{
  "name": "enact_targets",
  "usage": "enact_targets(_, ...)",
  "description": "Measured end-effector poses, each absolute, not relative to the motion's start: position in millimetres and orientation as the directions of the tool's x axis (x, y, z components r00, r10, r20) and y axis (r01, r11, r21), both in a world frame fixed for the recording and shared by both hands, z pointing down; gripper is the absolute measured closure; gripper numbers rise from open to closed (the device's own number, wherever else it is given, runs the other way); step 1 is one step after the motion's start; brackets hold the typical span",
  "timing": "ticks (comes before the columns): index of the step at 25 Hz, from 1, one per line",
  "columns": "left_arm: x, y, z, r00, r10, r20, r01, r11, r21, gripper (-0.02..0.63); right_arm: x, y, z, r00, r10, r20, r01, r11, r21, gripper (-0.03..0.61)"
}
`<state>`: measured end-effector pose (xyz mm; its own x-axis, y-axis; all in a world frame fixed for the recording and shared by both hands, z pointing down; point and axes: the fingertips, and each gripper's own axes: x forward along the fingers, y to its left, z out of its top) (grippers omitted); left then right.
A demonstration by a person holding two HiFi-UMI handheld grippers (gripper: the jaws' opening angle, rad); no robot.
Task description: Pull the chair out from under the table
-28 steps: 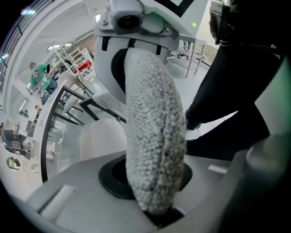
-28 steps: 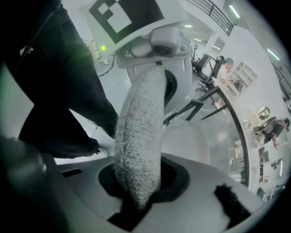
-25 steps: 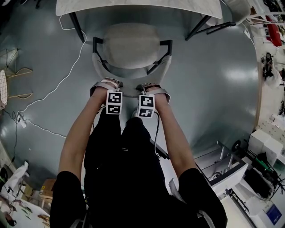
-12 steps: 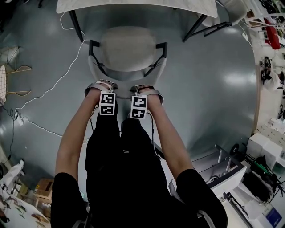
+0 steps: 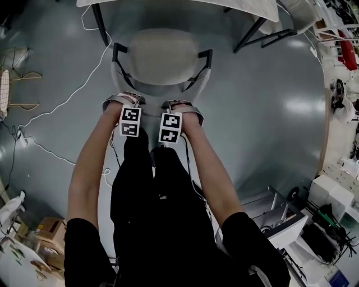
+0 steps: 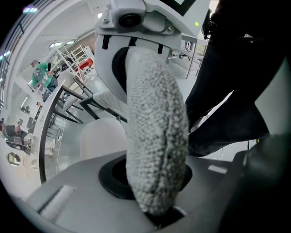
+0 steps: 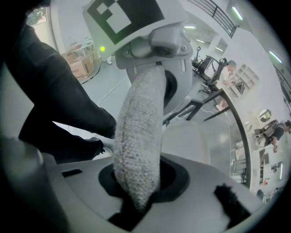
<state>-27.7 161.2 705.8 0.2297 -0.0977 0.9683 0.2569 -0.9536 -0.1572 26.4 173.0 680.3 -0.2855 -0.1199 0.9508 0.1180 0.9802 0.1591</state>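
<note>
On backrest: left tongs (image 5: pixel 124 100) and right tongs (image 5: pixel 180 106) are both clamped on the padded top rim of the backrest (image 6: pixel 154 136), side by side, pointing steeply down.
Why two grips: I'd say it keeps the chair (image 5: pixel 162 56) tracking straight on a pull.
Chair position: whole seat visible, just off the table (image 5: pixel 252 8) edge.
Status: looks mostly out.
Risk: the soft fabric may let the grip slip.
</note>
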Motion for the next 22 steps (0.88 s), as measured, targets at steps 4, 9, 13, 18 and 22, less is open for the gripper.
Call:
enact_targets(4, -30.9, 164.8, 707.4, 0.230, -0.098, 0.968, 0.252, -0.955, -0.157, 0.528, 23.3, 176.7, 682.1, -0.283, -0.113, 0.952, 0.121, 0.981, 0.152, 0.502)
enact_targets(9, -30.4, 165.4, 705.9, 0.233, -0.097, 0.968, 0.253, -0.955, -0.156, 0.528, 23.7, 177.3, 680.3, -0.282, -0.107, 0.953, 0.119, 0.982, 0.146, 0.502)
enact_targets(13, -32.6, 164.6, 703.2, 0.236, -0.104, 0.966, 0.258, -0.952, -0.166, 0.528, 21.2, 176.6, 678.4, -0.280, -0.114, 0.953, 0.115, 0.982, 0.151, 0.502)
enact_targets(18, -28.6, 170.6, 704.5, 0.239, -0.097, 0.966, 0.269, -0.950, -0.162, 0.528, 24.6, 183.4, 679.3, -0.279, -0.111, 0.954, 0.102, 0.984, 0.144, 0.502)
enact_targets(22, -29.8, 177.1, 704.8, 0.240, -0.094, 0.966, 0.272, -0.949, -0.160, 0.529, 23.6, 189.7, 679.6, -0.276, -0.105, 0.955, 0.098, 0.986, 0.137, 0.502)
